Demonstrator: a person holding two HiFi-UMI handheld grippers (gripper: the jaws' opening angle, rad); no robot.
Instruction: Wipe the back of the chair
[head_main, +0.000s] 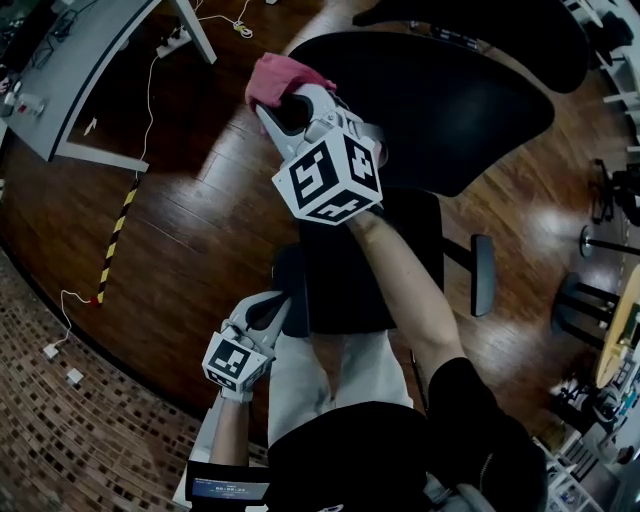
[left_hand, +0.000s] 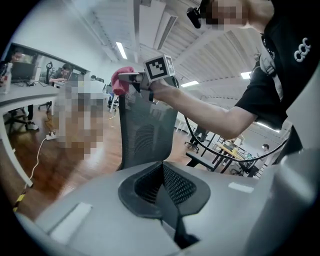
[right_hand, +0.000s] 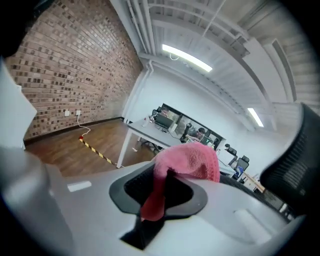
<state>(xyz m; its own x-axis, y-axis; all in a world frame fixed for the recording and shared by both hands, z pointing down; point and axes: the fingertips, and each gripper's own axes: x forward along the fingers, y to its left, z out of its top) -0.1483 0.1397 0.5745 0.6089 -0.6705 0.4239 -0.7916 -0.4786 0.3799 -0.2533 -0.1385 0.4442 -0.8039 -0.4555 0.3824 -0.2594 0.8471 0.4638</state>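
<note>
In the head view the black chair back (head_main: 440, 100) spreads over the upper middle, with the seat (head_main: 360, 270) below it. My right gripper (head_main: 283, 100) is shut on a pink cloth (head_main: 280, 76) at the back's left top corner. The right gripper view shows the cloth (right_hand: 187, 160) bunched between the jaws, and the chair back (right_hand: 295, 165) at the right edge. My left gripper (head_main: 268, 312) is low, beside the chair's left armrest (head_main: 292, 300), shut and empty. From the left gripper view I see the mesh back (left_hand: 147, 130) upright, with the cloth (left_hand: 120, 80) at its top.
A grey desk (head_main: 90, 70) stands at the upper left, with a power strip (head_main: 172, 42) and white cables on the wood floor. Yellow-black tape (head_main: 115, 235) runs across the floor at the left. Other chair bases (head_main: 600, 200) and furniture crowd the right edge.
</note>
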